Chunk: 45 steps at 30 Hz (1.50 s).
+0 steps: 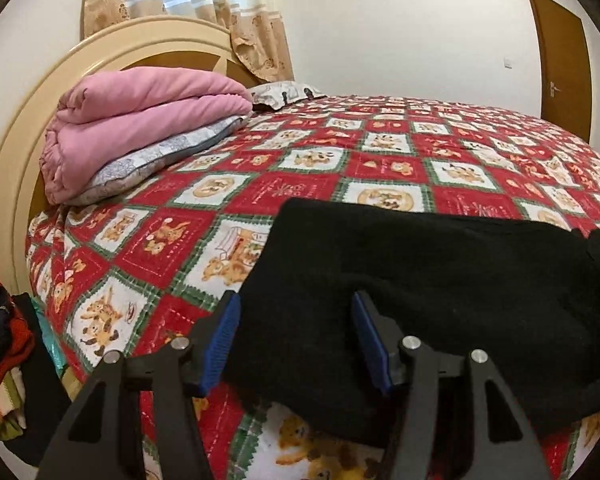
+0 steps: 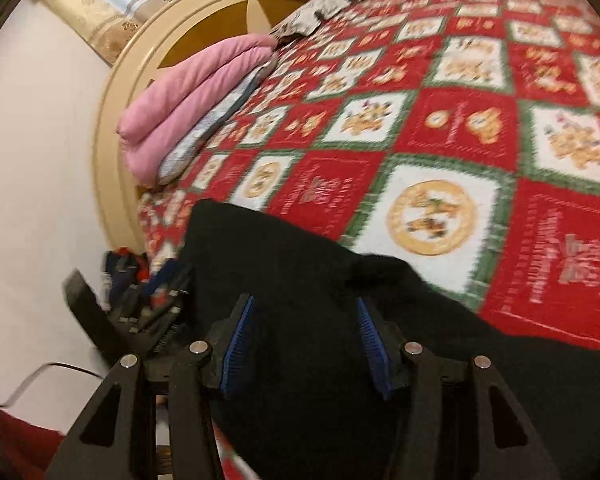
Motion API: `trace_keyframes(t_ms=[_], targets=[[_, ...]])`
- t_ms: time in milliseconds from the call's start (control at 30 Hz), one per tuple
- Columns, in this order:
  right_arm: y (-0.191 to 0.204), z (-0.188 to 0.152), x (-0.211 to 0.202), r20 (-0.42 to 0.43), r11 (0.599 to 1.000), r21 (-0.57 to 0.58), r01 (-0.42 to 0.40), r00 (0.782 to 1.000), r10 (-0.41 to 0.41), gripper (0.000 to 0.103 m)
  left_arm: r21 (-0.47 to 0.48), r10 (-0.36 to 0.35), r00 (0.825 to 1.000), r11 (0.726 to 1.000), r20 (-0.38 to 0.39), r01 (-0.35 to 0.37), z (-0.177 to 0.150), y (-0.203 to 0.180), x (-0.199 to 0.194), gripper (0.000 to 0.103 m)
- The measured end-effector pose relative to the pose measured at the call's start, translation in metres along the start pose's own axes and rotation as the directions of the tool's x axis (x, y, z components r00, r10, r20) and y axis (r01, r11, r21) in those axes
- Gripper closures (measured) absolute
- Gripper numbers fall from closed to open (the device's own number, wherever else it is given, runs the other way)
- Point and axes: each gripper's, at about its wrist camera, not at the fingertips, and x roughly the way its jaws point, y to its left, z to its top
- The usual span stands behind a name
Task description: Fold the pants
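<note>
Your black pants (image 1: pixel 400 288) lie on the bed (image 1: pixel 380 168), at its near edge, spread over the red, white and green checked bedspread with the bear pictures. In the left wrist view the cloth runs from between the fingers off to the right, its far edge lying fairly straight across the squares.

Your left gripper (image 1: pixel 296 320) sits low over the near left part of the pants. Its blue pads stand apart, with black cloth between them, and neither pad presses on it.

Your right gripper (image 2: pixel 306 330) is over the pants too, further right along the near edge. Its blue pads are likewise apart, with the dark cloth filling the gap below them and nothing pinched. This view is blurred. To the left in it you can see the left gripper (image 2: pixel 168 280) at the left edge of the pants.

At the far left of the bed, a folded pink quilt (image 1: pixel 140 128) rests on a grey patterned pillow (image 1: pixel 160 160) against the cream headboard (image 1: pixel 32 120). A pile of coloured clothes (image 1: pixel 4 356) sits just beside the bed at the near left. A curtain (image 1: pixel 188 0) hangs behind the headboard, and a brown door (image 1: pixel 564 64) stands at the far right.
</note>
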Motion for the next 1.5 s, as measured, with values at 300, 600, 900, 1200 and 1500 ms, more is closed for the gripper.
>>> trace_keyframes(t_ms=[300, 600, 900, 1200, 1500], targets=[[-0.039, 0.031, 0.000, 0.153, 0.947, 0.233, -0.220, 0.970, 0.188, 0.045, 0.033, 0.007, 1.000, 0.999, 0.005, -0.007, 0.004, -0.005, 0.005, 0.037], [-0.078, 0.026, -0.012, 0.195, 0.901, 0.359, -0.245, 0.963, 0.185, 0.069, 0.082, 0.002, 1.000, 0.997, -0.012, -0.001, 0.004, 0.013, 0.000, 0.020], [0.001, 0.009, -0.063, 0.285, 0.998, 0.039, 0.058, 0.956, -0.067, 0.069, -0.016, 0.025, 0.998, 1.000, 0.049, -0.025, -0.003, 0.028, -0.035, 0.020], [0.043, 0.004, 0.041, 0.114, 0.929, -0.199, 0.313, 0.949, -0.295, 0.088, -0.051, 0.053, 0.998, 0.997, 0.027, -0.052, -0.021, 0.031, -0.041, 0.020], [0.061, -0.012, 0.011, 0.200, 0.954, -0.117, 0.277, 0.947, -0.251, 0.091, 0.011, -0.070, 0.993, 0.998, 0.096, 0.069, 0.017, 0.002, -0.040, 0.020]])
